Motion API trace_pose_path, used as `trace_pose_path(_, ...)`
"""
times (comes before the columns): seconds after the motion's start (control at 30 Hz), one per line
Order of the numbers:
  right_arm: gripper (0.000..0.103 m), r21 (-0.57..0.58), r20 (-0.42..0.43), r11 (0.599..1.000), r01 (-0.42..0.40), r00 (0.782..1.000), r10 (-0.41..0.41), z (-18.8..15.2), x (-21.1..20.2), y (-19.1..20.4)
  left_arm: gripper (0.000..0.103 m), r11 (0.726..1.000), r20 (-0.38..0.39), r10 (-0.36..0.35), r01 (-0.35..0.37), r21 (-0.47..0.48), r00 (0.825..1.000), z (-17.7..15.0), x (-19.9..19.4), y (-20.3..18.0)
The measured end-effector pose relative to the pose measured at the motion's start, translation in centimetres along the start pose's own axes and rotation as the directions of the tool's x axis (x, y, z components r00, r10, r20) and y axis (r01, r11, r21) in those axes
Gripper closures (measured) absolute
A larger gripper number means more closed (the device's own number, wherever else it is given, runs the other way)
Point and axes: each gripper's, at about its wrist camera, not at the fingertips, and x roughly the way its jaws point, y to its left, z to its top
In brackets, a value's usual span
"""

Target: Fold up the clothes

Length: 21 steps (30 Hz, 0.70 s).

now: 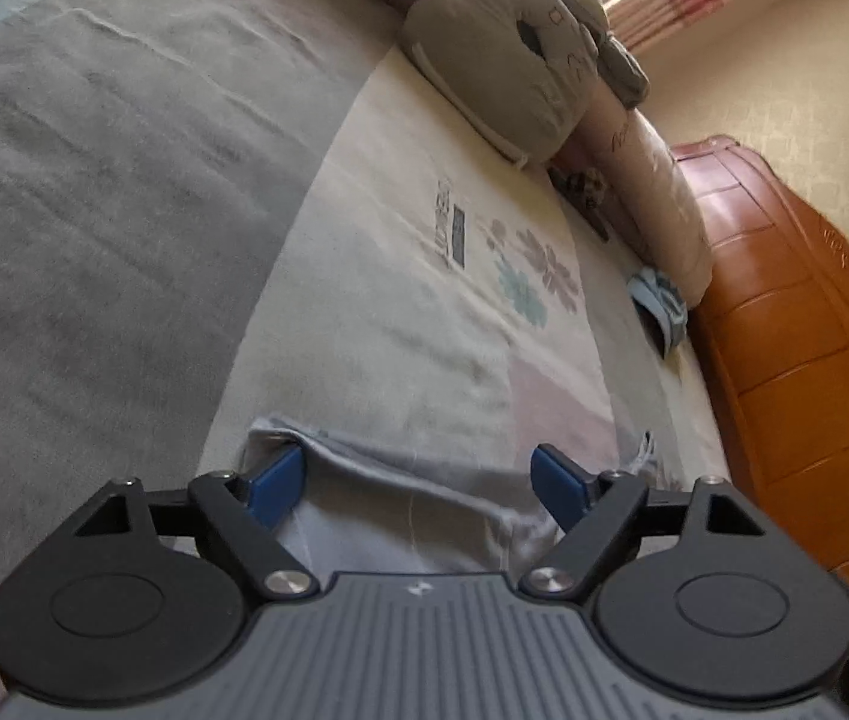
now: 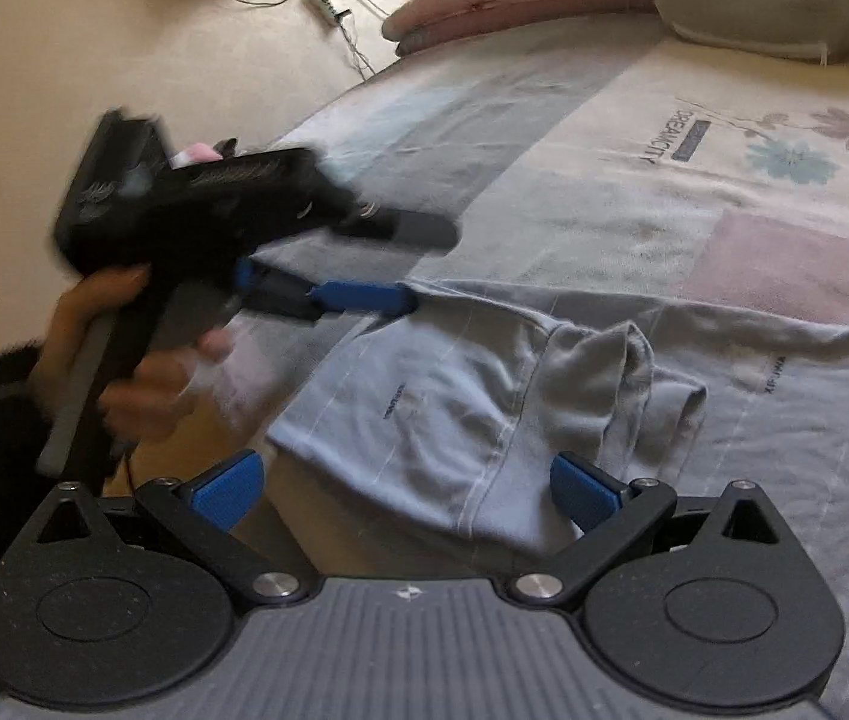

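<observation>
Right wrist: left tongs (image 2: pixel 364 294) level over garment (image 2: pixel 454 408).

patterned bedsheet (image 1: pixel 424 312), grey pillow (image 1: pixel 502 54), wooden headboard (image 1: pixel 796 348)

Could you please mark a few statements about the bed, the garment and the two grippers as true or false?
1. The grey garment lies on the bed. True.
2. The right gripper is clamped shut on a sleeve. False: its fingers stand wide apart.
3. The left gripper is open over grey cloth. True.
4. The sheet shows printed flowers. True.
5. A grey cushion rests on the garment. False: it sits apart, by the pink bedding.
</observation>
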Motion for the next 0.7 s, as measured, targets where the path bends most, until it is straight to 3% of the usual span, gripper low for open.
trace_pose_path(0.27, 0.000, 0.039, 0.021, 0.999, 0.030, 0.999, -0.031, -0.6, -1.5, 0.5, 0.017, 0.984, -0.018, 0.064, -0.060, 0.169, 0.998, 0.3, -2.2, -3.6)
trace_pose_path(0.37, 0.000, -0.020, 0.063, 0.999, 0.046, 0.997, -0.045, -0.5, -1.7, 1.3, 0.012, 0.987, -0.060, 0.005, 0.005, 0.162, 0.998, -1.1, -2.7, -3.5)
trace_pose_path(0.47, 0.000, -0.010, 0.039, 0.998, 0.059, 0.998, -0.059, -0.6, -1.0, 1.0, 0.014, 0.988, -0.119, 0.061, -0.043, 0.151, 0.991, -2.9, -1.5, -2.5)
trace_pose_path(0.6, 0.000, 0.006, 0.038, 0.996, 0.087, 0.995, -0.087, -0.9, -1.9, 0.3, 0.013, 0.976, -0.091, 0.117, -0.097, 0.193, 0.989, -3.2, -2.3, -3.5)
trace_pose_path(0.7, 0.000, 0.003, 0.068, 0.988, 0.154, 0.986, -0.154, -0.7, -4.0, -0.6, 0.012, 0.940, -0.023, 0.155, -0.140, 0.310, 0.988, -2.9, -3.5, -6.3)
